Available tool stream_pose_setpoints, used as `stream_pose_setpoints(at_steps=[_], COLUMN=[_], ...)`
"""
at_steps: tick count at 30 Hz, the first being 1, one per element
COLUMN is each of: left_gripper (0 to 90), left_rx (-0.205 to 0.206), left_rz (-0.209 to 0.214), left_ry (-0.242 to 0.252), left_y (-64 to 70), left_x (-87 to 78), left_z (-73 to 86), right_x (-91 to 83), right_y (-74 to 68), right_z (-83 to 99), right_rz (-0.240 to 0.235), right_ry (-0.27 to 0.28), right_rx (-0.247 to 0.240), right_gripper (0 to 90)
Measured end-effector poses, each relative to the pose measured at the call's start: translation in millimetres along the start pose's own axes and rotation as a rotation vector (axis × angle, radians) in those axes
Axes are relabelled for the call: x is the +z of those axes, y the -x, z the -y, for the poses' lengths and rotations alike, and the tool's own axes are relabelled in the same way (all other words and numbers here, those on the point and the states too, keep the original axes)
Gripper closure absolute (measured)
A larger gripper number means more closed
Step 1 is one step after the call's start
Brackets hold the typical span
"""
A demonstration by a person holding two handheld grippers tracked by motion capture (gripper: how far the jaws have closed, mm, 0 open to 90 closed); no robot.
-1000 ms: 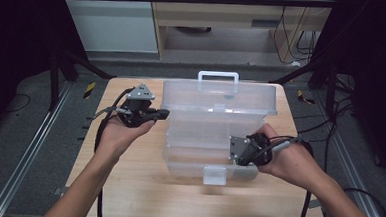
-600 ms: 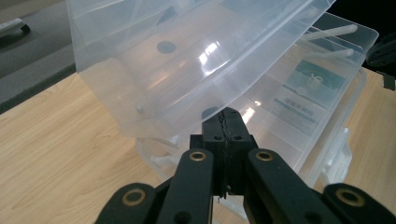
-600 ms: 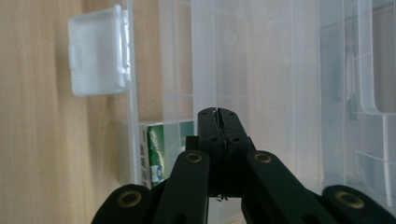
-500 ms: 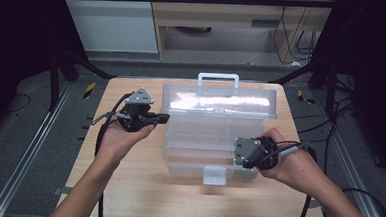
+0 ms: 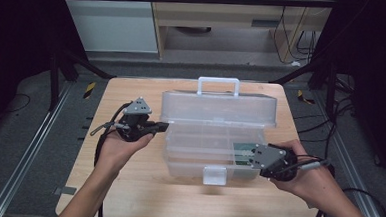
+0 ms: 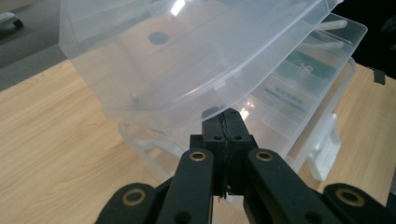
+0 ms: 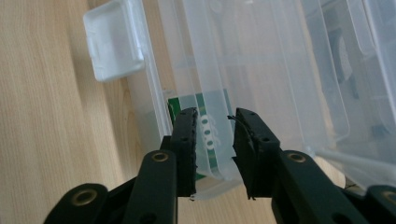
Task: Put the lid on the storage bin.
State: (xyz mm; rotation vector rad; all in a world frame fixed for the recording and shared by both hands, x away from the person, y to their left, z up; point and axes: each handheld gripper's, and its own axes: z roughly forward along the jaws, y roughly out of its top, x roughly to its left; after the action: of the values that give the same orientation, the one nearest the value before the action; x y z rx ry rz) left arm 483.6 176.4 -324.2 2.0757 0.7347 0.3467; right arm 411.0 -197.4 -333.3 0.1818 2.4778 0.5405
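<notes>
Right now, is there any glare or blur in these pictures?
High view: soft and low in detail, dark surroundings. Left gripper view: bright glare on the clear lid near the top edge. Right gripper view: the white latch looks slightly soft.

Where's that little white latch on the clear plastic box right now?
In the high view the white latch hangs at the middle of the clear box's front wall, on the side nearest the person, left of the right gripper. It lies unfastened, with the lid raised behind.

Raised lid (image 5: 218,107) blocks rear (table (image 5: 126,195) front free).
</notes>
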Motion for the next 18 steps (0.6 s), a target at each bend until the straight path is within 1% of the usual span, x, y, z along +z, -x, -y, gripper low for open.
stream_pose_setpoints(at_steps=[4, 5, 6, 7, 10, 12, 15, 18], left_gripper=[89.9, 89.8, 89.8, 89.8, 89.8, 89.9, 89.9, 89.9], left_rx=[-0.008, -0.012, -0.012, -0.014, -0.010, -0.013, -0.012, -0.014], left_rz=[0.000, 0.002, 0.002, 0.006, -0.002, 0.000, -0.014, -0.019], left_ry=[0.000, 0.000, 0.000, -0.001, -0.004, 0.003, 0.010, 0.016], left_y=[2.7, 4.1, 4.1, 4.8, 6.9, 7.7, 9.9, 12.1], left_x=[1.2, 2.4, 2.4, 3.1, 3.9, 3.8, 3.5, 4.0], left_z=[7.9, 12.0, 12.0, 13.7, 17.8, 20.1, 22.9, 26.2], right_x=[-4.4, -4.7, -4.7, -5.9, -6.3, -6.9, -8.5, -10.2], right_y=[-1.5, -1.8, -1.8, -2.9, -4.9, -6.2, -8.0, -10.6], right_z=[10.6, 12.6, 12.6, 17.9, 24.8, 29.3, 36.3, 43.5], right_rz=[0.013, 0.014, 0.014, 0.020, 0.021, 0.034, 0.047, 0.064], right_ry=[-0.005, -0.003, -0.003, -0.006, -0.011, -0.022, -0.024, -0.030], right_rx=[0.043, 0.049, 0.049, 0.070, 0.089, 0.107, 0.127, 0.151], right_gripper=[62.7, 61.9, 61.9, 59.4, 56.1, 53.4, 48.0, 44.3])
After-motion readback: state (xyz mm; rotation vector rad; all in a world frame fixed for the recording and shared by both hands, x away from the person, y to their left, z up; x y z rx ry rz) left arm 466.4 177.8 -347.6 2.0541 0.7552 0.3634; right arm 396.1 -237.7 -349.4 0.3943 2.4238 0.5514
